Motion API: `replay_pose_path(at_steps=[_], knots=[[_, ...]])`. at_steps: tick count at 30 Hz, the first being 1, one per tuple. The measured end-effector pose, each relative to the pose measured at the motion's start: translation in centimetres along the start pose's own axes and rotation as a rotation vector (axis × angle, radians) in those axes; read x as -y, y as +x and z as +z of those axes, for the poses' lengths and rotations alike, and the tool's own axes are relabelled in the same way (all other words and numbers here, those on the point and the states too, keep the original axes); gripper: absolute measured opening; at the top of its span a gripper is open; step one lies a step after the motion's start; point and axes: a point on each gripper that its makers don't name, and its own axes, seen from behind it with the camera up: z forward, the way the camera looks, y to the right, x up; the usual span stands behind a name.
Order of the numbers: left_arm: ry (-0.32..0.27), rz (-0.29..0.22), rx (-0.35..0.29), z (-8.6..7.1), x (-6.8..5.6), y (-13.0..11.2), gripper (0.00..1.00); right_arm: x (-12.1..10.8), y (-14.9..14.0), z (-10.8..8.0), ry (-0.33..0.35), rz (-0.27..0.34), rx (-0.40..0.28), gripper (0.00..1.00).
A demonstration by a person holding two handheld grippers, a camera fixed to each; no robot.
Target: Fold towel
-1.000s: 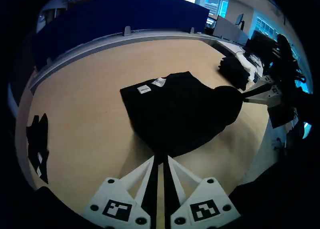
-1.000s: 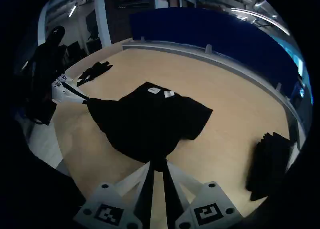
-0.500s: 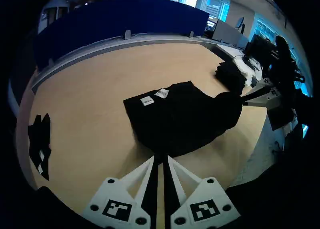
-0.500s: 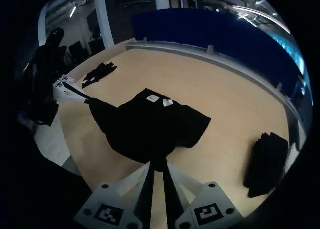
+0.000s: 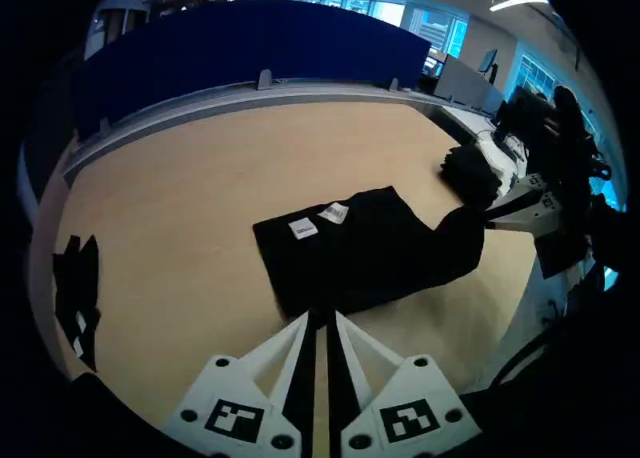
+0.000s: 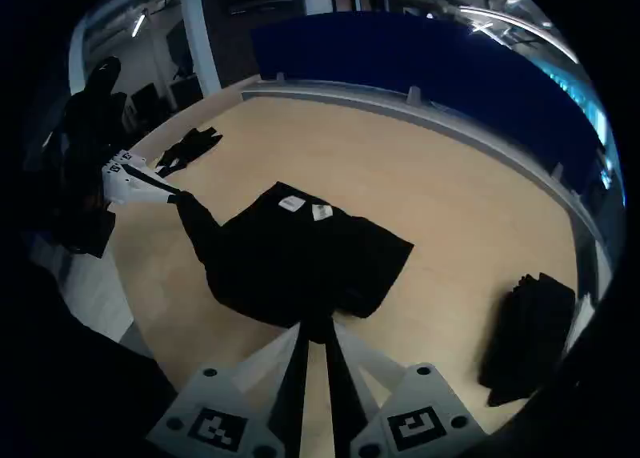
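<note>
A black towel (image 5: 368, 250) with two white labels lies partly on the light wooden table (image 5: 184, 210). My left gripper (image 5: 320, 318) is shut on its near corner. In the left gripper view the right gripper (image 5: 482, 214) holds the far right corner, lifted off the table. In the right gripper view the same towel (image 6: 296, 258) spreads ahead of my right gripper (image 6: 318, 323), which is shut on a corner. There the left gripper (image 6: 172, 197) pinches the raised corner at the left, held by a person in dark clothes.
A stack of folded black cloths (image 6: 528, 322) sits at the table's right end, also the stack (image 5: 472, 170) in the left gripper view. A loose black cloth (image 5: 76, 294) lies at the left end. A blue partition (image 5: 240, 42) backs the table.
Both grippers have come down and the towel has sunk with them, lying flatter on the table. The raised corners are lower than before.
</note>
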Motion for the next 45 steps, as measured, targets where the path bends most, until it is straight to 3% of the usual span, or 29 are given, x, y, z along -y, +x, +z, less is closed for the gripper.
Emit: replay_pose_path(at_steps=[6,15,21,32,45], knots=[[0.009,0.001,-0.019,1.9,0.7,1.7,0.08,-1.9,1.5,1.6,-0.02,-0.002,-0.01,0.14],[0.043,0.02,-0.032,4.9,2.9,3.5,0.08,-5.3,2.7,4.3,-0.061,0.026,-0.005,0.14],[0.048,0.008,-0.038,6.0,3.6,4.4,0.08,-6.3,3.1,5.2,-0.076,0.036,-0.004,0.14],[0.052,0.007,-0.022,7.2,4.2,3.6,0.08,-6.3,2.3,6.0,-0.074,0.054,0.013,0.14],[0.074,-0.016,-0.018,10.1,5.4,2.6,0.08,-7.6,1.3,8.6,-0.11,0.106,0.024,0.15]])
